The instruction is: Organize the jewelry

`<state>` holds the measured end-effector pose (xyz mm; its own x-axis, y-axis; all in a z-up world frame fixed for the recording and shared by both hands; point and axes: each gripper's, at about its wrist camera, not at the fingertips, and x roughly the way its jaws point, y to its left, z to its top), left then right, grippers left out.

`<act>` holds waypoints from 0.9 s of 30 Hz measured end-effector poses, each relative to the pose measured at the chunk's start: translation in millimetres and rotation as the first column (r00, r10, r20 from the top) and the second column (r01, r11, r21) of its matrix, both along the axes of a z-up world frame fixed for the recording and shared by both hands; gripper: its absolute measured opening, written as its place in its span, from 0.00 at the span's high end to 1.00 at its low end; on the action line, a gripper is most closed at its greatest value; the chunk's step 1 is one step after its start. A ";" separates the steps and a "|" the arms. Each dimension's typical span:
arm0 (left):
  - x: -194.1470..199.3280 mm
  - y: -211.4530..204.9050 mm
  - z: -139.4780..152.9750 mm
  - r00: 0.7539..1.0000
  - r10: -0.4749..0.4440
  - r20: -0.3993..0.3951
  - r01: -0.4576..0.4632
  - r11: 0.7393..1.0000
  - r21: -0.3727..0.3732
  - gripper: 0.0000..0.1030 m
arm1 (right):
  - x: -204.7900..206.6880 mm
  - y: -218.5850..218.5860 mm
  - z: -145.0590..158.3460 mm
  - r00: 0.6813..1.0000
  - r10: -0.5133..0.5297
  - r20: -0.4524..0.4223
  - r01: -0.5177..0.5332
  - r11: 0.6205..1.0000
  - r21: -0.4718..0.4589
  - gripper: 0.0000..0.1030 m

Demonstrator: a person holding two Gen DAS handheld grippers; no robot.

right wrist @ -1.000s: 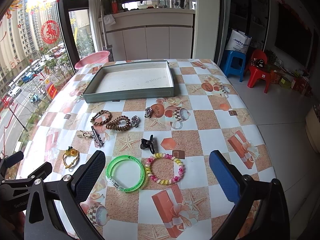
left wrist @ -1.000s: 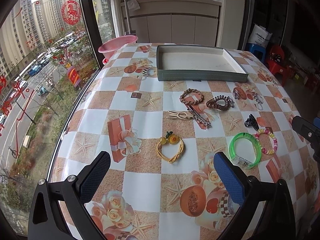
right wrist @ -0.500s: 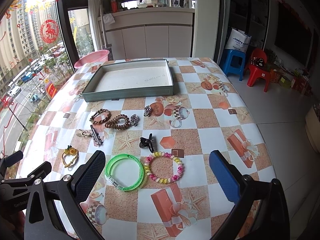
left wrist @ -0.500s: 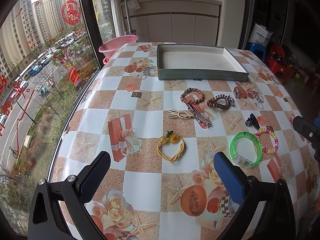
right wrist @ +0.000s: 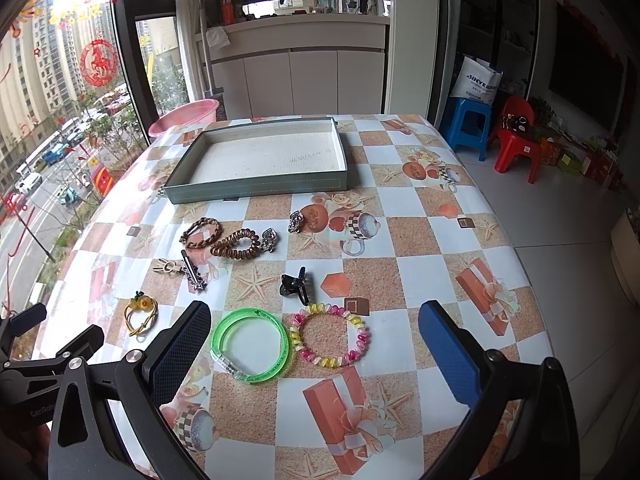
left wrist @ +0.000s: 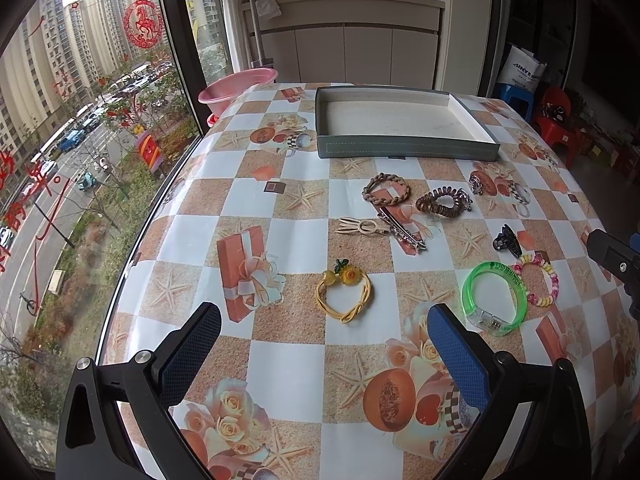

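- The tabletop (right wrist: 420, 216), under a checked cloth, ends at the window on its left and at open floor on its right; a broad bare strip of cloth lies between the jewelry and the right edge
- One shallow grey tray (right wrist: 256, 190) sits at the far end with nothing in it, apart from the jewelry, which lies spread between it and the tongs
- Counted: one green bangle (right wrist: 250, 346) touching one bead bracelet (right wrist: 330, 334); one black claw clip (right wrist: 296, 285); one yellow flower tie (left wrist: 346, 294); one braided band (left wrist: 386, 189); one coil tie (left wrist: 440, 202); two long clips (left wrist: 382, 229) lying crossed
- Left tongs (left wrist: 324, 354) spread wide, holding nothing, hovering level just short of the flower tie
- Right tongs (right wrist: 314, 354) spread wide, holding nothing, bangle and bracelet between the tips
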<state>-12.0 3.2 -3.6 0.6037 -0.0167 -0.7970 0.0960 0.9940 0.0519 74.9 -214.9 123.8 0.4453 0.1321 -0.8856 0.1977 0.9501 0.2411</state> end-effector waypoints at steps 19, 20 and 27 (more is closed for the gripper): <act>1.5 -1.7 -2.2 1.000 0.001 -0.007 -0.001 1.000 0.004 0.00 | 1.7 0.2 -0.5 1.000 0.001 -0.002 -0.001 1.000 0.001 0.00; 1.7 -1.7 -2.1 1.000 0.001 -0.007 -0.001 1.000 0.004 0.00 | 2.1 0.2 -0.9 1.000 0.000 -0.002 0.000 1.000 0.002 0.00; 2.1 -2.0 -4.5 1.000 -0.001 -0.013 0.001 1.000 0.007 0.00 | 1.8 0.7 -1.4 1.000 0.001 -0.005 -0.001 1.000 0.002 0.00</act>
<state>-9.9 1.3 -8.1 0.5932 -0.0119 -0.8049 0.0981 0.9935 0.0576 76.7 -214.2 122.4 0.4410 0.1341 -0.8875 0.1975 0.9500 0.2417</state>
